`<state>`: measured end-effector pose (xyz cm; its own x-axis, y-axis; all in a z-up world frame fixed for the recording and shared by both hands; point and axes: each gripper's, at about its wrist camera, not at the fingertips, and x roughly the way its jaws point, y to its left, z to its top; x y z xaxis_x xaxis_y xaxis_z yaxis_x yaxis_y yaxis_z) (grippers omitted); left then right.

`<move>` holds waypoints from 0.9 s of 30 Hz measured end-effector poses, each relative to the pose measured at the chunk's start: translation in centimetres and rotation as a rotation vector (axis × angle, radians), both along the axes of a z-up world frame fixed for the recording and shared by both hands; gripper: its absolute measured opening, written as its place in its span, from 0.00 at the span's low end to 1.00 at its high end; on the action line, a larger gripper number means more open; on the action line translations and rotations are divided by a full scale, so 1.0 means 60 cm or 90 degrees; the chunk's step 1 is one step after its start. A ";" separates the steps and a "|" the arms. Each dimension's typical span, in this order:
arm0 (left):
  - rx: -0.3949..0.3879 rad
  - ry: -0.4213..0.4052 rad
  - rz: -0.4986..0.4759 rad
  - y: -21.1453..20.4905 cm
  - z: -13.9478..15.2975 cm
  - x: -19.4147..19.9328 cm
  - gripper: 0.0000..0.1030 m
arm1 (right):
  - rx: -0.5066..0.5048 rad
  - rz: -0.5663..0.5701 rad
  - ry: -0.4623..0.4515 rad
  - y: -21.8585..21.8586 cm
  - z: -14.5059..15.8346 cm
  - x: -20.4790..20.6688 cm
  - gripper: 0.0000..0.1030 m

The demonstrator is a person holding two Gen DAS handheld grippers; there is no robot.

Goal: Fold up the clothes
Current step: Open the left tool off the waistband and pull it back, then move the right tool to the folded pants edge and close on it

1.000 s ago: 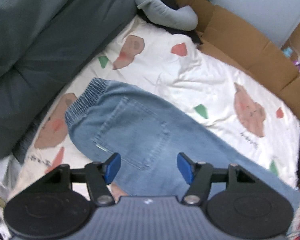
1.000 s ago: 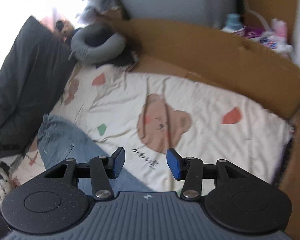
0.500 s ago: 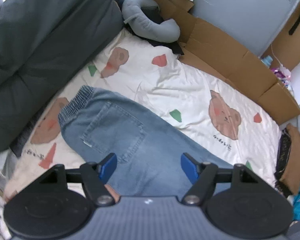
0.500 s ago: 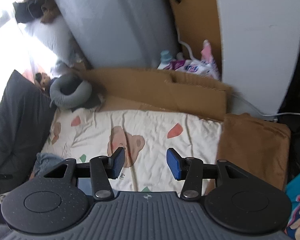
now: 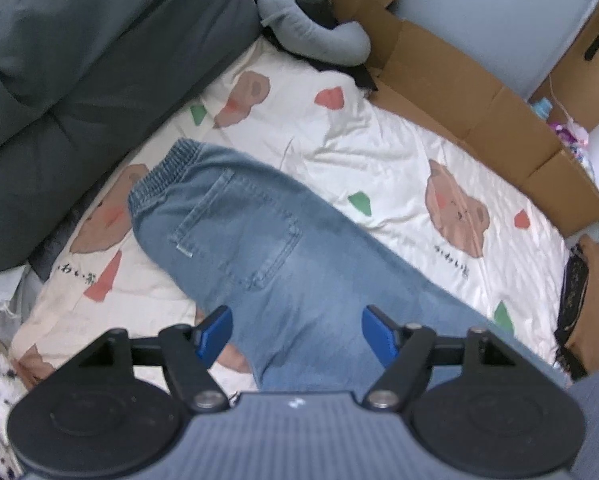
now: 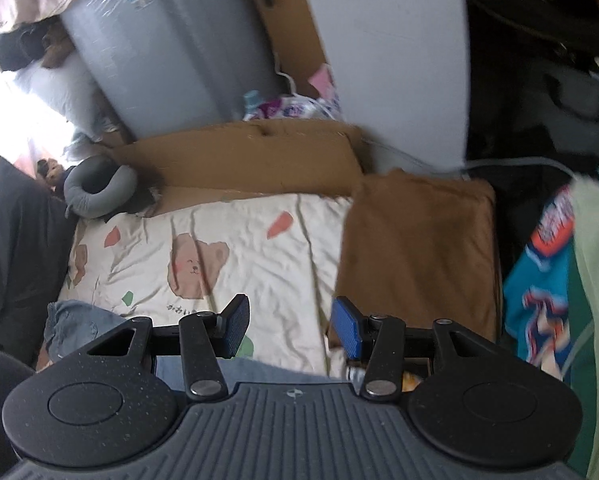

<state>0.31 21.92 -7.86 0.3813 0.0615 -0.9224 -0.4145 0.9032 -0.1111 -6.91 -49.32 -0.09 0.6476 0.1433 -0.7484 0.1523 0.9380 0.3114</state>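
The left claw (image 5: 297, 330) hangs open and empty; the light-blue denim jeans (image 5: 259, 240) lie flat just ahead on the bear-print bedsheet (image 5: 399, 160); it has dipped closer again; the right claw (image 6: 285, 326), jaws parted, has swung up towards the brown folded cloth (image 6: 415, 248); probably repositioning, no grip yet.

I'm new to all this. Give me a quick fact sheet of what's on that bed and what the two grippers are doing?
garment: blue jeans lying flat, back pocket up, elastic waistband toward the dark sofa cushion
surface: cream bear-print sheet
left gripper: open, empty, above the jeans
right gripper: open, empty, facing the brown cushion
border: cardboard
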 end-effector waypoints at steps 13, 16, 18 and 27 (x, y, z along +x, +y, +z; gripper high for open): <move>0.016 0.020 0.006 -0.045 -0.033 -0.008 0.77 | 0.022 -0.080 0.014 -0.036 -0.107 -0.143 0.60; 0.025 0.025 0.010 -0.052 -0.040 -0.006 0.77 | 0.026 -0.095 0.022 -0.034 -0.143 -0.175 0.61; 0.027 0.030 0.013 -0.054 -0.049 -0.006 0.77 | 0.021 -0.103 0.030 -0.030 -0.174 -0.196 0.61; 0.027 0.057 0.035 -0.054 -0.096 -0.015 0.77 | 0.082 -0.197 0.058 -0.019 -0.322 -0.286 0.60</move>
<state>-0.57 18.65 -13.65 0.2922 0.1201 -0.9488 -0.4695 0.8823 -0.0329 -24.07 -50.44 -19.41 0.6064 0.0475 -0.7938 0.4563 0.7967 0.3963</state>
